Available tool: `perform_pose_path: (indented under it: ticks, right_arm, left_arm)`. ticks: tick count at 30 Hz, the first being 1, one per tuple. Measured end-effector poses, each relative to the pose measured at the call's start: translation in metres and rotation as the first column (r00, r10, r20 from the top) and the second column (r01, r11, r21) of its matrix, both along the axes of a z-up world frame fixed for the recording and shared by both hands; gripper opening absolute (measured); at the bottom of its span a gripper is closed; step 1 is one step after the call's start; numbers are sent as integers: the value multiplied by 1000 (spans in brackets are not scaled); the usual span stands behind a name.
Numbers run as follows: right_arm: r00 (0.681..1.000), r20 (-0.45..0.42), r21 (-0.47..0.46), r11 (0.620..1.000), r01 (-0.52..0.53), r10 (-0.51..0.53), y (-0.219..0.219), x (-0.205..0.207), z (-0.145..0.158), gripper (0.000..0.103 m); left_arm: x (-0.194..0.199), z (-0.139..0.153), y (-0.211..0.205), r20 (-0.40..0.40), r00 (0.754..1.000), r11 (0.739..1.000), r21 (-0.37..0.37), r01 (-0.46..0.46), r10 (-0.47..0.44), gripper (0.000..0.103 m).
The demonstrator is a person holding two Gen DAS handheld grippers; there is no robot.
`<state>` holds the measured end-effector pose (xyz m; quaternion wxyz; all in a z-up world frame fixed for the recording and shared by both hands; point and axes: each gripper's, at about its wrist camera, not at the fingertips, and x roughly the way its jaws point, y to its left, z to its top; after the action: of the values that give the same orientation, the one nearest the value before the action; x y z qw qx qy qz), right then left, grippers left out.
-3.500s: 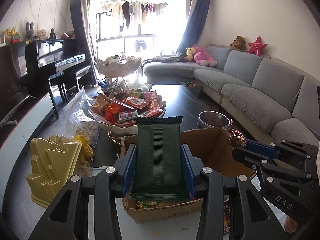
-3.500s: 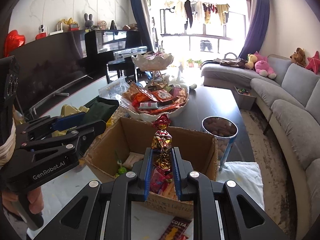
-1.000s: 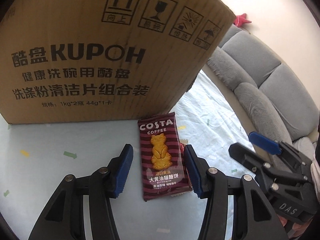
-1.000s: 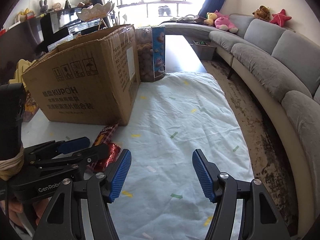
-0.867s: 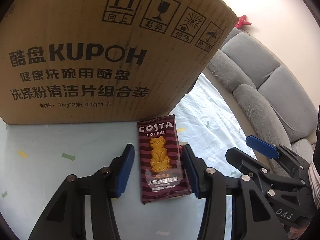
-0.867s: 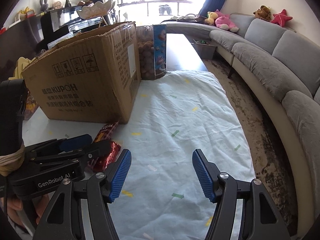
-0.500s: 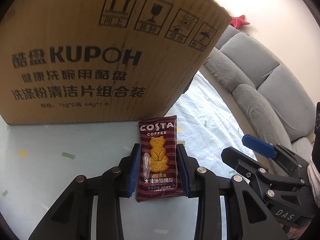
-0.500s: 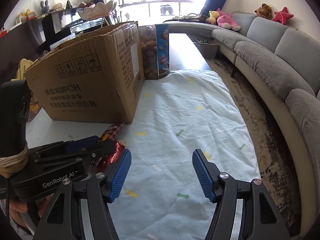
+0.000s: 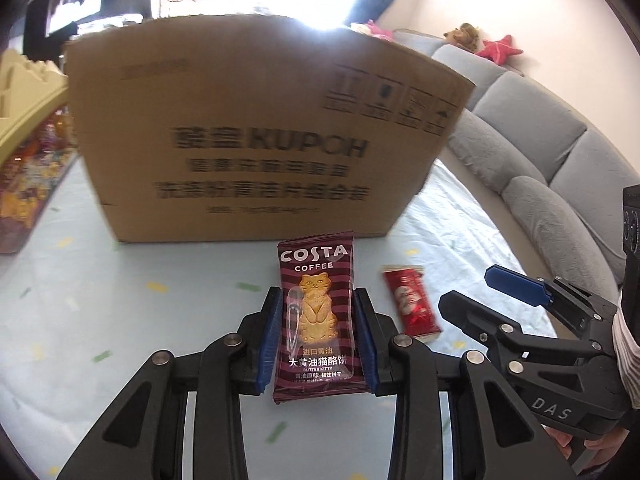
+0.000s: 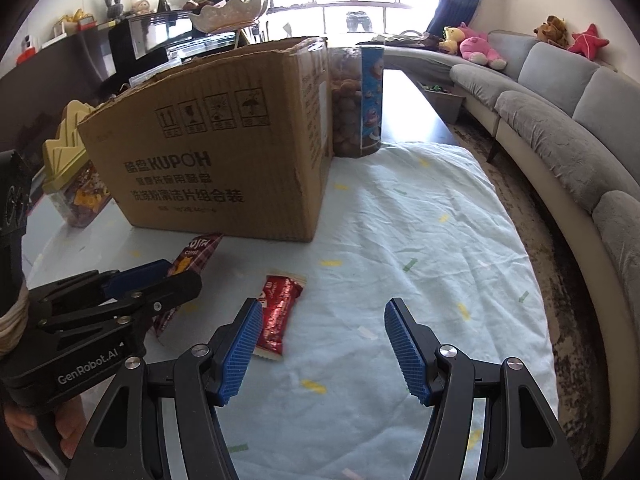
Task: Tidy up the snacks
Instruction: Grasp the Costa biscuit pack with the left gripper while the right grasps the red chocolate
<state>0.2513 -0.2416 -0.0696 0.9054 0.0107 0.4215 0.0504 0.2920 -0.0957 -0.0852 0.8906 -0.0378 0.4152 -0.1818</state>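
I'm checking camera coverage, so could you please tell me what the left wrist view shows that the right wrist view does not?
Only the left wrist view shows the Costa packet face-on, gripped by the left gripper.

Only the right wrist view shows the nut jar beside the box, and the right gripper open and empty.

Both show the cardboard box and the red wrapper on the cloth.

left gripper (image 9: 318, 334) — fingers clamped on a packet, tilted downward | right gripper (image 10: 324, 346) — fingers apart, empty, tilted downward

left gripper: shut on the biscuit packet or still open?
Shut on it. In the left wrist view the left gripper has both blue pads pressed against the sides of the biscuit packet, which tilts up off the tablecloth.
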Motion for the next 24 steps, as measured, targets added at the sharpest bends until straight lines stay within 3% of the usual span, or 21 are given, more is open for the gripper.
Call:
perform_pose_path:
  ticks: [10, 14, 21, 24]
  right_arm:
    - [999, -37, 26, 1000, 4, -3, 23, 12, -13, 63]
    - [997, -76, 73, 997, 30, -25, 24, 19, -21, 54]
    - [994, -100, 68, 996, 51, -44, 29, 25, -30, 39]
    - [994, -101, 61, 997, 53, -47, 29, 27, -30, 28]
  left_arm:
    - [-1, -2, 20, 4, 998, 998, 29, -58, 58, 35]
    - [-2, -1, 21, 9, 998, 998, 35, -57, 57, 35]
    - [2, -1, 15, 9, 998, 998, 31, -61, 61, 35]
    - [0, 0, 17, 10, 998, 997, 29, -66, 66, 35]
